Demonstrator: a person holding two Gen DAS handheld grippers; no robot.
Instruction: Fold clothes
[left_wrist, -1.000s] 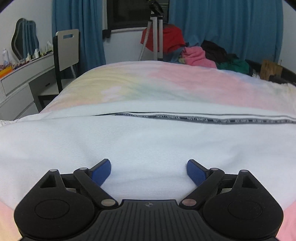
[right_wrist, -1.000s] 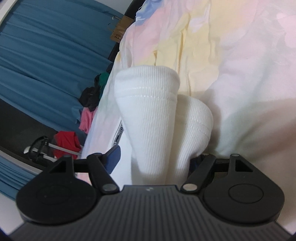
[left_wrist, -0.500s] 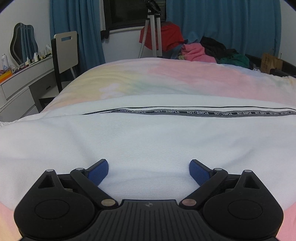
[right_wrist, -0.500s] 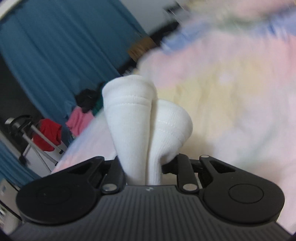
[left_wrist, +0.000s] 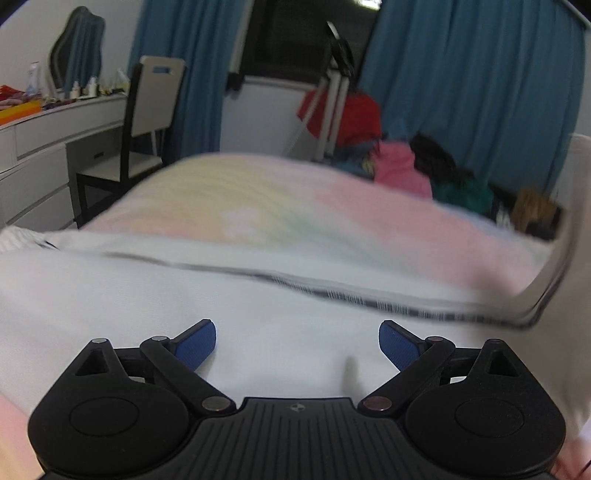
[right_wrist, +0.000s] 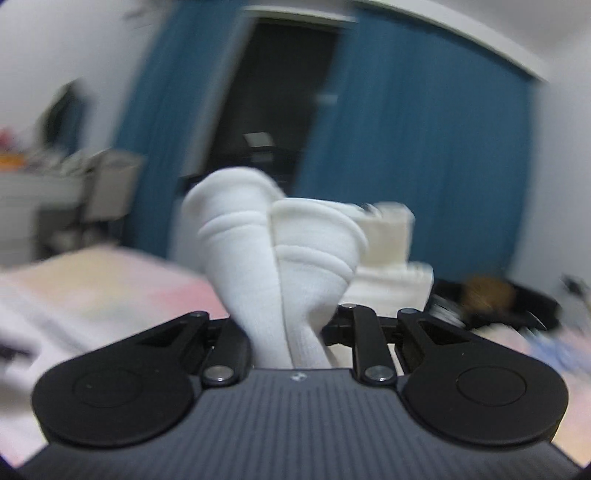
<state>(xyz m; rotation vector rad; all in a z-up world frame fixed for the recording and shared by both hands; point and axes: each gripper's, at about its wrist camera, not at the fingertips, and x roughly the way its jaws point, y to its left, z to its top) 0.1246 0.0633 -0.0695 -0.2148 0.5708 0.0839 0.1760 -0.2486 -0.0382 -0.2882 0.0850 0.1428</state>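
A white ribbed garment (left_wrist: 155, 310) with a black-and-white lettered band (left_wrist: 354, 295) lies spread on the bed. My left gripper (left_wrist: 297, 343) is open and rests low over the cloth, blue pads (left_wrist: 195, 343) apart with nothing between them. At the right edge of the left wrist view the garment's side (left_wrist: 576, 258) rises off the bed. My right gripper (right_wrist: 286, 332) is shut on a bunched fold of the same white garment (right_wrist: 280, 254), which stands up between the jaws and hides the pads. It is raised above the bed.
The bed has a pastel pink, yellow and green cover (left_wrist: 295, 206). A pile of coloured clothes (left_wrist: 402, 170) and a tripod (left_wrist: 332, 92) stand past its far edge before blue curtains (left_wrist: 472, 92). A chair (left_wrist: 147, 110) and white dresser (left_wrist: 44, 147) are at the left.
My right gripper closed on the white fold, then lifted and swung it up, turning from facing the bed to facing the curtains. The garment's right side rose. The left gripper stayed open, shifting slightly.
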